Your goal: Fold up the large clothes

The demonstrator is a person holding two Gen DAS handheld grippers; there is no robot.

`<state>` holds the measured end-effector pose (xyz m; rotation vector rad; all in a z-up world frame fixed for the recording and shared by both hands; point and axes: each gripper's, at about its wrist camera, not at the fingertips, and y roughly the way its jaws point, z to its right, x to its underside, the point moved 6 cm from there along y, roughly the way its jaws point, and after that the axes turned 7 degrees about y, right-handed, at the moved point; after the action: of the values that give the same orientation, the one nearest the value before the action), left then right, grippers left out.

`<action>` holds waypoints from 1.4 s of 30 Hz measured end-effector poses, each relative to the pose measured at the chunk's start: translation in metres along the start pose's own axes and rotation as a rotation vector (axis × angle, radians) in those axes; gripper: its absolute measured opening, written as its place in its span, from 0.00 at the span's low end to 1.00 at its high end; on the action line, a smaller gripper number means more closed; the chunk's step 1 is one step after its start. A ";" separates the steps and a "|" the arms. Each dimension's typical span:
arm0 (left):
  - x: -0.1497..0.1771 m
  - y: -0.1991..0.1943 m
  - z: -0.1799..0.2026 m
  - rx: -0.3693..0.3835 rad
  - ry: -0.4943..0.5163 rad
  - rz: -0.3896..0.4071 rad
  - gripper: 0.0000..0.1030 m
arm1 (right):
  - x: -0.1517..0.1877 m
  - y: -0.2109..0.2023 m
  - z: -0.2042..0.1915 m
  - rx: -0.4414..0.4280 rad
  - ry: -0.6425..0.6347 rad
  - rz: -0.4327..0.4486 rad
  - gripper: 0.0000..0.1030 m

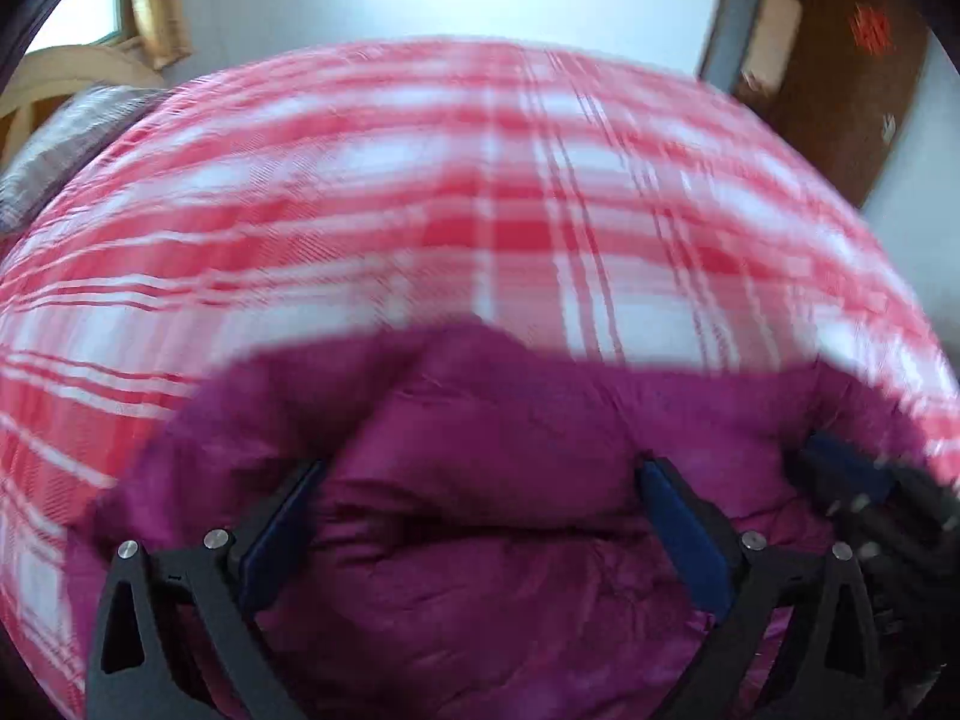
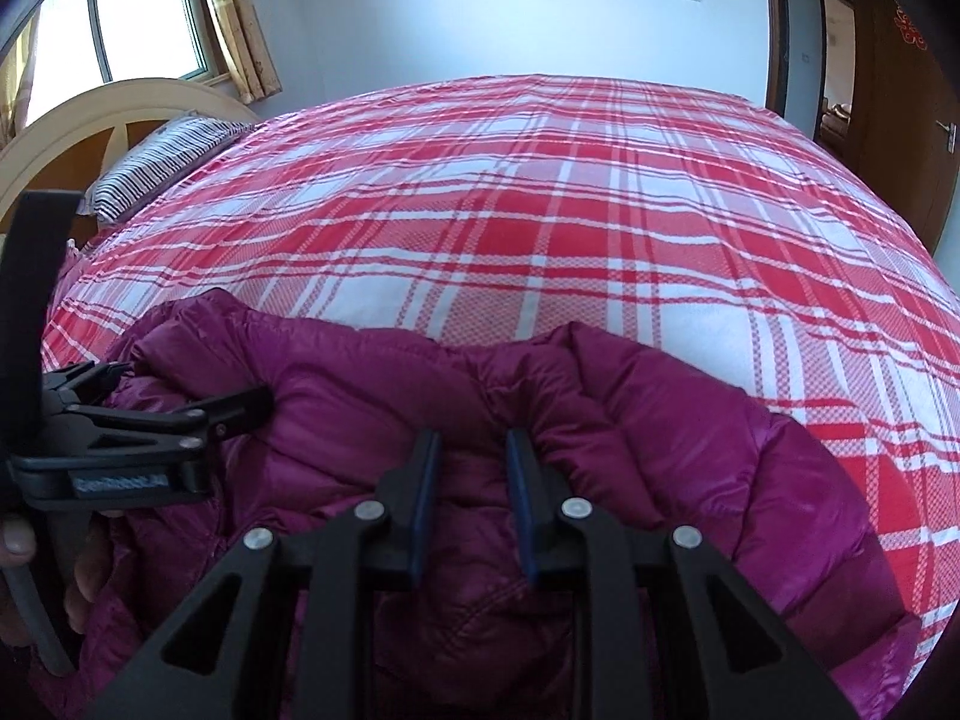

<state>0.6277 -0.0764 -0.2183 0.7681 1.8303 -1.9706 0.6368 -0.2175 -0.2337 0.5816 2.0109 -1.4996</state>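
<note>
Plaid bed, purple down jacket under spread left tongs, fold pinched by right tongs

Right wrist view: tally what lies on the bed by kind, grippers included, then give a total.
Purple puffer jacket: 1
Striped pillow: 1
Plaid bedsheet: 1
Grippers: 2, the left gripper and the right gripper
Total: 5

The jacket lies on the bed at its near edge, the pillow at the bed's far left before the headboard, the door beyond the bed's right side.
</note>
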 end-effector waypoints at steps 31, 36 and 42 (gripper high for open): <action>-0.001 0.030 0.041 0.056 0.085 0.008 0.99 | 0.001 0.002 0.003 -0.006 0.003 -0.003 0.24; 0.002 0.028 0.041 0.049 0.088 0.016 0.99 | 0.001 0.004 0.002 0.005 -0.005 -0.006 0.24; 0.002 0.028 0.042 0.042 0.092 0.025 0.99 | 0.001 0.004 0.001 0.016 -0.013 -0.005 0.24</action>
<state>0.6355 -0.1208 -0.2409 0.9043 1.8261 -1.9939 0.6387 -0.2168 -0.2374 0.5721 1.9938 -1.5203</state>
